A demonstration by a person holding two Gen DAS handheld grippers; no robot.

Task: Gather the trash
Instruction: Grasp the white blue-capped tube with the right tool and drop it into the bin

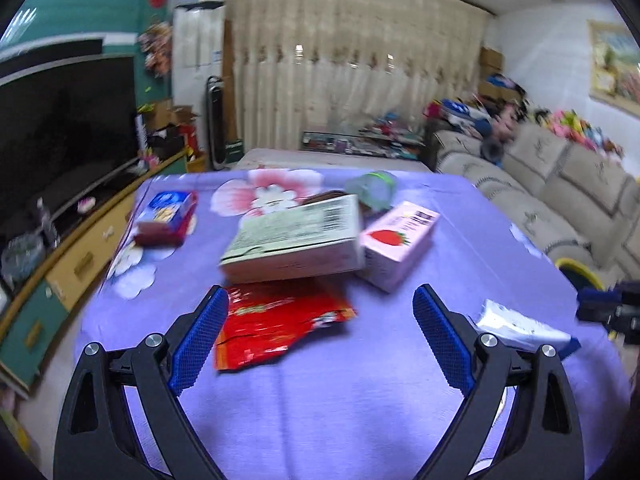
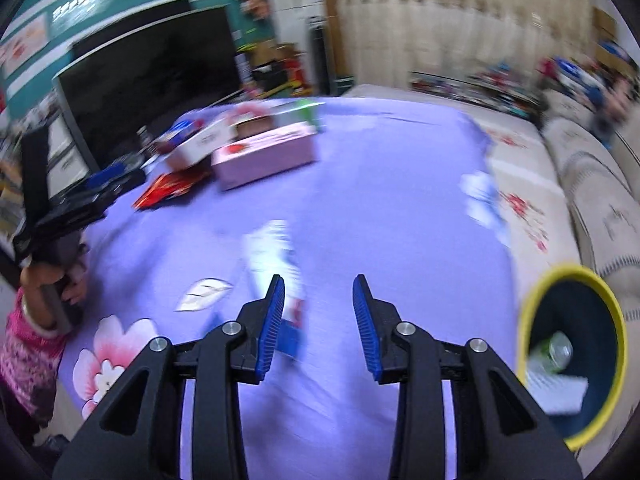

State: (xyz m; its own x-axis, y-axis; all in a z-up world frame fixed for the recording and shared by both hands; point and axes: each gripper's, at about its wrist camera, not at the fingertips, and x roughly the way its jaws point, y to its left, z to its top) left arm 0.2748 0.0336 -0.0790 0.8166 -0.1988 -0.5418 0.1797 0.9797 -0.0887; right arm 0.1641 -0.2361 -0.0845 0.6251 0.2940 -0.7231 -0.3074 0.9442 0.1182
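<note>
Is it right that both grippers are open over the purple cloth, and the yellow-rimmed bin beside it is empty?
Not quite: the bin is not empty. The right wrist view shows a bottle and white paper inside. Both the left gripper and right gripper are open over the cloth.

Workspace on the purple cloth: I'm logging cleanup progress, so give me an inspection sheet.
Surface: purple floral cloth, covering the table.
Job's things: red wrapper, green-white box resting partly on the pink strawberry box, blue snack pack, white tube; yellow-rimmed bin already holds items.
Clutter: crumpled green plastic.
Grippers: left claw open, empty; right claw open, empty.
Cables: nothing seen.
Surroundings: TV, sofa, curtains.
</note>
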